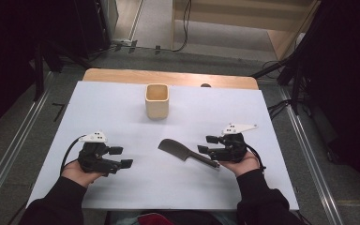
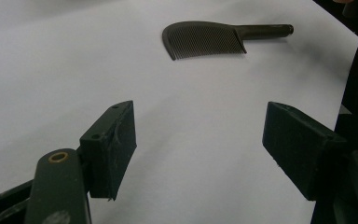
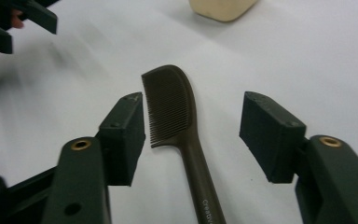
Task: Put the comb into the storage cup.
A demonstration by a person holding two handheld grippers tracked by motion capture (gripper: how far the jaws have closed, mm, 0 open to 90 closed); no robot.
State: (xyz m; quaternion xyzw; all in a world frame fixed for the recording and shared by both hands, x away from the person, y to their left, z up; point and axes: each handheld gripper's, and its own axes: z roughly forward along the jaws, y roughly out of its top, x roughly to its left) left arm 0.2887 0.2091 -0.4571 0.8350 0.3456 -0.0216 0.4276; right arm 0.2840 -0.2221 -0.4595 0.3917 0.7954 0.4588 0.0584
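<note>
Left gripper (image 2: 200,149): jaws spread wide, nothing between them, just the white table surface (image 2: 65,70). Dark brown plastic comb (image 2: 214,39) lies flat at upper centre of frame, well apart from the jaws, teeth facing down-frame, handle pointing right. Dark shape along right edge, can't identify.

The person wears dark long sleeves (image 1: 56,199) that reach to the wrists. Each hand carries a black gripper: the left gripper (image 1: 120,157) and the right gripper (image 1: 207,144) are each topped by a pale grey three-cornered plate (image 1: 95,137) with small dark holes. A black cable (image 1: 68,152) loops from each. The fingers (image 3: 123,135) are blocky dark green-black pads, scuffed, set on arms with brass-ringed holes (image 3: 80,144).
</note>
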